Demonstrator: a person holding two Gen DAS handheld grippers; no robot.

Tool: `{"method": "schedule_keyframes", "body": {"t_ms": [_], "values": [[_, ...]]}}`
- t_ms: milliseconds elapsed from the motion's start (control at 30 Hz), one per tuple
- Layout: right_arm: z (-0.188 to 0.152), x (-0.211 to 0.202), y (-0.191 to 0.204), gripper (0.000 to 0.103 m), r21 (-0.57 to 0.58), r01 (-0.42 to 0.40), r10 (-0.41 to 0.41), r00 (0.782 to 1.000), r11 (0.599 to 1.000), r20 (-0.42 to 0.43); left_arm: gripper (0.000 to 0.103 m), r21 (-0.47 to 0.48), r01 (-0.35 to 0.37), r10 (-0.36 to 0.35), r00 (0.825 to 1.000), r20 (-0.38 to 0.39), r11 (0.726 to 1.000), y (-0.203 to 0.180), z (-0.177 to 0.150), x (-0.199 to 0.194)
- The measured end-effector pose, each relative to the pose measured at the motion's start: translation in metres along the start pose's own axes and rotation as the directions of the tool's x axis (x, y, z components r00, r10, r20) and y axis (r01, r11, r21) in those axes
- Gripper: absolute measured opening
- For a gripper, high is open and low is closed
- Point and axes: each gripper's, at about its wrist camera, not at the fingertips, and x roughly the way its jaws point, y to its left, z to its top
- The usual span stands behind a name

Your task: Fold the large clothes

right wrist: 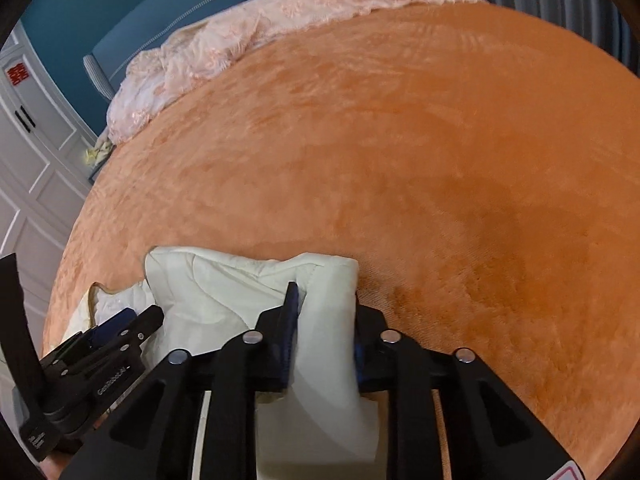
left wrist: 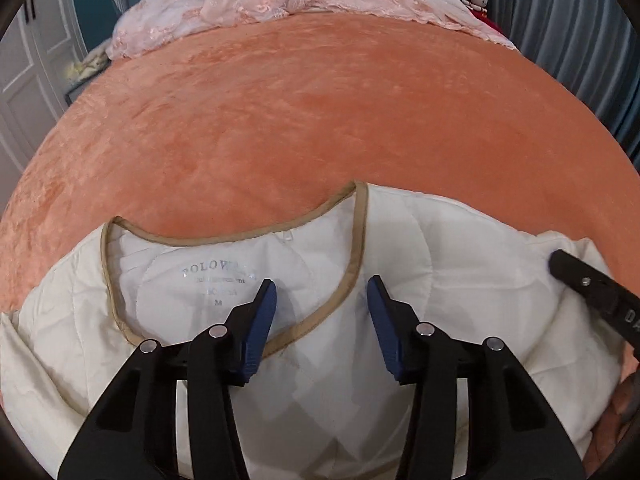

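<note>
left gripper [left wrist: 322, 294] spread over the cream quilted jacket [left wrist: 420, 248] (tan-trimmed neckline); right gripper [right wrist: 326, 296] pinching its fold on the orange plush blanket [right wrist: 400, 160].

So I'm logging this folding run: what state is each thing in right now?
cream quilted jacket: lying on the bed, inside label showing, one edge bunched up.
left gripper: jaws apart over the neckline, gripping nothing.
right gripper: jaws closed on a fold of the jacket.
orange blanket: spread flat over the bed.
pink lace cover: crumpled at the far end.
</note>
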Motion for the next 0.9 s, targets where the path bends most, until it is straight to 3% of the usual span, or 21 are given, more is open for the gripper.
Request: {"method": "schedule_keyframes", "body": {"t_ms": [167, 533, 700, 767, 833, 900], "values": [[-0.006, 0.001, 0.004, 0.018, -0.018, 0.055, -0.054, 0.996, 0.998, 0.077, 0.046, -0.021, -0.008, 0.009, 0.999, 0.052, 1.000, 0.004, -0.010, 0.004], [-0.013, 0.008, 0.010, 0.025, -0.044, 0.122, -0.115, 0.985, 0.992, 0.130, 0.047, -0.074, 0.029, -0.018, 0.988, 0.151, 0.997, 0.012, -0.018, 0.000], [-0.013, 0.002, 0.002, 0.026, -0.010, 0.072, -0.069, 0.986, 0.997, 0.150, 0.047, -0.159, 0.049, -0.011, 0.973, 0.231, 0.986, 0.029, -0.020, -0.022], [-0.008, -0.009, -0.003, 0.030, 0.015, 0.030, -0.032, 0.986, 0.999, 0.162, 0.048, -0.219, 0.102, -0.043, 0.965, 0.257, 0.970, 0.046, -0.021, -0.042], [-0.002, -0.042, 0.005, 0.030, 0.004, 0.060, -0.059, 0.970, 0.998, 0.238, 0.054, -0.250, 0.097, -0.032, 0.967, 0.252, 0.963, 0.067, -0.023, -0.067], [-0.002, -0.084, 0.027, 0.031, -0.038, 0.089, -0.071, 0.936, 0.995, 0.345, 0.054, -0.209, 0.029, 0.012, 0.981, 0.192, 0.977, 0.086, -0.026, -0.080]]}}
